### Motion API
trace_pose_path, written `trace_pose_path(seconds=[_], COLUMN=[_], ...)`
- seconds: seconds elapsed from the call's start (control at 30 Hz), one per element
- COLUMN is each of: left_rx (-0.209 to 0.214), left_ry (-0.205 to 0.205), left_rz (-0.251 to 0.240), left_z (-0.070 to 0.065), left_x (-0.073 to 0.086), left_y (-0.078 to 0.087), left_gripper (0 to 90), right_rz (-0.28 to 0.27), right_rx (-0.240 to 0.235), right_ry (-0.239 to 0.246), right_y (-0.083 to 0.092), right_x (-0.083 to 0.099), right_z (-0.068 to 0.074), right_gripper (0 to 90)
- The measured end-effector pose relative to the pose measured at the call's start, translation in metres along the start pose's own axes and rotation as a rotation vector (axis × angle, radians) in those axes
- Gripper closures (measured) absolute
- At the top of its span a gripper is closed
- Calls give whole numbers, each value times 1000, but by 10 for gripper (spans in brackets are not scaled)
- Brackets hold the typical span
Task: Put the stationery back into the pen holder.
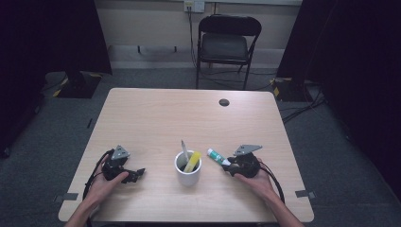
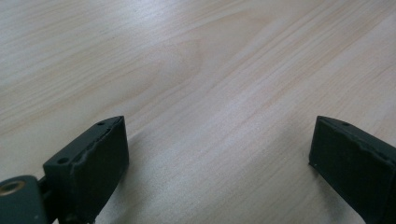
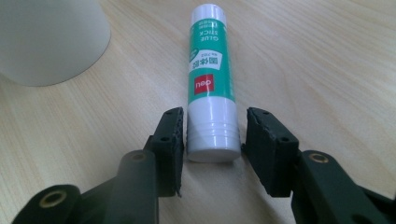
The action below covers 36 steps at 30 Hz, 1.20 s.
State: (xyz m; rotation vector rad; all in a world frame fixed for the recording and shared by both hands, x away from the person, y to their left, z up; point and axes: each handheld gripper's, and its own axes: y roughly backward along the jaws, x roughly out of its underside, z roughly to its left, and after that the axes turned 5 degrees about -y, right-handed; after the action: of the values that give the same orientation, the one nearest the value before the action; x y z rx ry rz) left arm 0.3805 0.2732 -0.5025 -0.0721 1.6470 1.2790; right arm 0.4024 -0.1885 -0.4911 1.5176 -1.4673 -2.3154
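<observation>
A glue stick (image 3: 210,79) with a green and white label and a white cap lies flat on the wooden table (image 1: 156,118). Its cap end sits between the jaws of my right gripper (image 3: 212,135); the pads stand close on either side, with a thin gap showing at the right pad. In the high view the glue stick (image 1: 217,156) lies just right of a white mug (image 1: 188,169), with the right gripper (image 1: 228,165) at its near end. My left gripper (image 1: 137,174) rests at the table's front left. Its jaws (image 2: 217,144) are spread wide over bare wood, with nothing between them.
The white mug (image 3: 46,37) holds a pen (image 1: 184,149) and a yellow item (image 1: 193,161). A round cable hole (image 1: 224,102) is at the table's far side. A black folding chair (image 1: 227,42) stands beyond the table. Cables trail from both grippers toward the front edge.
</observation>
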Motion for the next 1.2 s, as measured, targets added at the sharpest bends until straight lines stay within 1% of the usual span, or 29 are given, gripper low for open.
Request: trace_pose_path(seconds=[0.1, 0.17, 0.23, 0.33, 0.53, 0.67, 0.77, 0.9, 0.97, 1.0, 1.1, 1.17, 1.2], left_rx=[-3, -2, -3, -3, -2, -2, -3, -2, -2, -2, -2, -2, -2], left_ry=[0, 1, 1, 1, 1, 1, 1, 1, 1, 1, 1, 1, 1], left_rz=[3, 3, 3, 2, 3, 3, 3, 3, 2, 2, 3, 3, 3], left_z=[0, 0, 0, 0, 0, 0, 0, 0, 0, 0, 0, 0, 0], left_x=[0, 0, 0, 0, 0, 0, 0, 0, 0, 0, 0, 0, 0], left_y=[0, 0, 0, 0, 0, 0, 0, 0, 0, 0, 0, 0, 0], left_gripper=[40, 40, 40, 40, 40, 40, 40, 40, 40, 40, 40, 40, 40], right_rz=[-12, -26, -47, -47, -40, -39, -53, -82, -110, -110, -144, -157, -157], right_rx=[10, 21, 24, 31, 27, 16, 8, -5, -12, -12, -22, -37, -37], right_ry=[9, 27, 16, 16, 14, 10, -1, -12, -23, -23, -39, -60, -60], right_y=[-1, -1, -1, -1, 0, 1, 4, 10, 14, 14, 20, 22, 22], right_x=[1, 3, 6, 6, 5, 5, 4, 2, 0, 0, -3, -4, -4], right_z=[2, 4, 4, 6, 6, 6, 4, 5, 4, 4, 3, 2, 2], right_gripper=[580, 609, 631, 651, 654, 655, 655, 656, 657, 657, 657, 657, 657])
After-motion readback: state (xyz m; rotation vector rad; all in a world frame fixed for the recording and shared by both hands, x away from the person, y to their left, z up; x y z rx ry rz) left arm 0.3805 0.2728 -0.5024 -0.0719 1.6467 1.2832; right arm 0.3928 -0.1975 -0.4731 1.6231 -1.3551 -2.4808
